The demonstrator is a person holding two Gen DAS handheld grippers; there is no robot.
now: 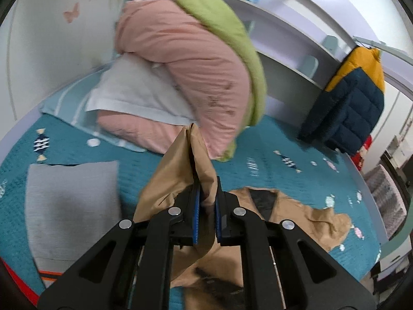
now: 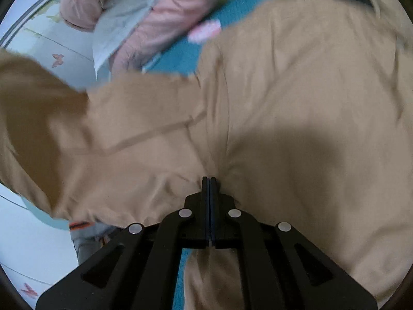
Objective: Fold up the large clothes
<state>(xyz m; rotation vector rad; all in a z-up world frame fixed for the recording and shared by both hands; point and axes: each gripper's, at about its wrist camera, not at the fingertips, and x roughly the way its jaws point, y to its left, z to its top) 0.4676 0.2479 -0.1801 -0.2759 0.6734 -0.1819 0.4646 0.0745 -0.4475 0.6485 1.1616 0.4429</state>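
One bed [image 1: 271, 139] with a teal cover carries everything. One tan coat [image 2: 296, 98] lies spread across it, near the one pink quilt [image 1: 185, 59] piled at the bed's head. One grey cloth [image 1: 72, 206] lies flat beside the coat, and one blue-and-yellow jacket [image 1: 351, 103] hangs past the coat's far side. Two grippers work the coat. The left gripper [image 1: 206, 201] tilts downward above the coat, its jaws pinched narrow on a raised fold of it. The right gripper [image 2: 209, 180] angles down onto the coat's middle, jaws fully together; whether they pinch fabric I cannot tell.
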